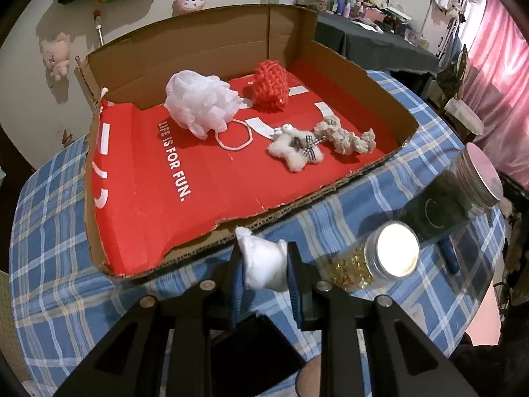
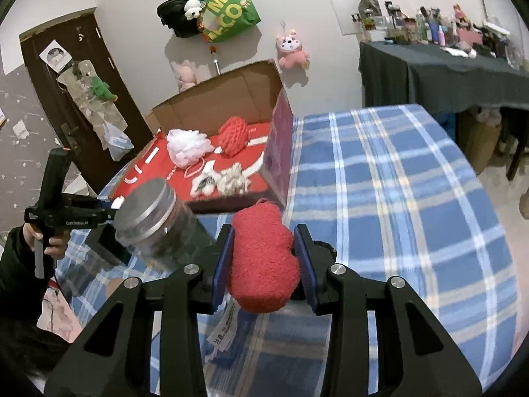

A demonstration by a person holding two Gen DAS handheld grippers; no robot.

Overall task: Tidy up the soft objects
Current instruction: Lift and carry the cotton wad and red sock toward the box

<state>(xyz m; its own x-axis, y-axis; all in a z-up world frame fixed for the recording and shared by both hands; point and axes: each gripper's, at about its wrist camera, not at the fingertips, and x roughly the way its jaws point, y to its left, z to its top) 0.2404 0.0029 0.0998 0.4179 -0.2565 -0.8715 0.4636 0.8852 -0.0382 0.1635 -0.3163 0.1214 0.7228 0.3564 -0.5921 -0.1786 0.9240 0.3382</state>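
Note:
My left gripper (image 1: 263, 259) is shut on a small white soft lump (image 1: 263, 261), held just before the torn front edge of the cardboard box (image 1: 297, 203). On the box's red floor lie a white mesh puff (image 1: 198, 102), a red knitted piece (image 1: 269, 84), a pink hair loop (image 1: 233, 137), a white plush star with a checked bow (image 1: 296, 150) and a beige knotted rope (image 1: 345, 137). My right gripper (image 2: 263, 259) is shut on a red fuzzy plush (image 2: 263, 261) with a white label, above the checked cloth near the cardboard box (image 2: 279, 152).
A blue checked tablecloth (image 1: 59, 231) covers the table. A jar of gold bits (image 1: 380, 258) and a dark jar with a metal lid (image 1: 463, 192) lie right of the box. A hand (image 2: 49, 243) holds the other gripper at the left. A dark-clothed table (image 2: 446, 76) stands behind.

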